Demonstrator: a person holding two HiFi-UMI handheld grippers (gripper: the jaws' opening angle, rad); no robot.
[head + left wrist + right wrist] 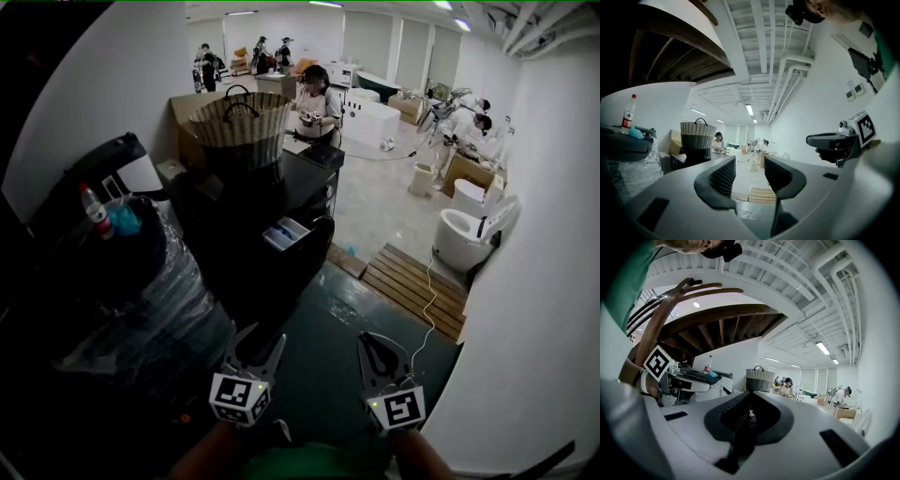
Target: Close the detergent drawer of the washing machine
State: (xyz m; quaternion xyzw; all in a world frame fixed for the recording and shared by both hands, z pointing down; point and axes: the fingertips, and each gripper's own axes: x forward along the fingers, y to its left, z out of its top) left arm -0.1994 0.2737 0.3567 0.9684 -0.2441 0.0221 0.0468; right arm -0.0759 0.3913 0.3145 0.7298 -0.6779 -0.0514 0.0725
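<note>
Blue-white drawer (286,232) juts out well ahead, nearer the spread, empty left tool (261,342). Right tool (372,347) is pressed together.

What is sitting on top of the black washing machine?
A woven basket with two handles stands on the washing machine, toward its back. Whatever is inside the basket is hidden by its wall.

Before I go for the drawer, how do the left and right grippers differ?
The left gripper has its jaws apart; the right gripper has them shut. The left gripper is on the washing machine side, the right gripper nearer the white wall. Both are empty, level, and short of the open detergent drawer.
</note>
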